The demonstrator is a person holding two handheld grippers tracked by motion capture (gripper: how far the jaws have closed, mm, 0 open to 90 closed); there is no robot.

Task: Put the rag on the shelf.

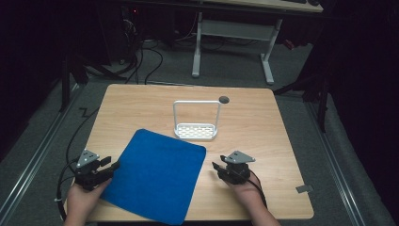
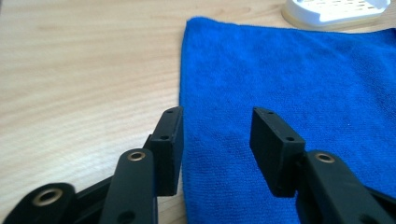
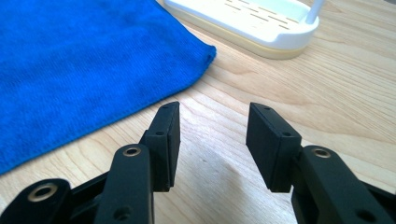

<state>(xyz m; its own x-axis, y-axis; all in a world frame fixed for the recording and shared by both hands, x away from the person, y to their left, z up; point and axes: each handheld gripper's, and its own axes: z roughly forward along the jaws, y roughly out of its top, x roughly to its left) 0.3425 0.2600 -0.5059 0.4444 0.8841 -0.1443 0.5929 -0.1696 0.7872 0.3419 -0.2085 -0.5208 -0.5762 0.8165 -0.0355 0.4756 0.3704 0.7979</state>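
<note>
A blue cloth [image 1: 155, 174] lies flat on the wooden table [image 1: 263, 127], reaching its front edge. My left gripper [image 1: 113, 167] rests at the cloth's left edge, jaws open, the cloth's edge [image 2: 224, 93] lying under the gap between its fingers [image 2: 168, 140]. My right gripper [image 1: 217, 168] sits on bare wood just right of the cloth's right corner [image 3: 205, 51], jaws open with nothing between them. A white rack [image 1: 195, 129] with a slotted base and tall wire handle stands behind the cloth.
A small dark round disc [image 1: 224, 99] lies on the table behind the rack. A grey tag [image 1: 304, 189] sits at the table's right front edge. Beyond the table stand a white desk frame [image 1: 233, 42] and loose cables on the floor.
</note>
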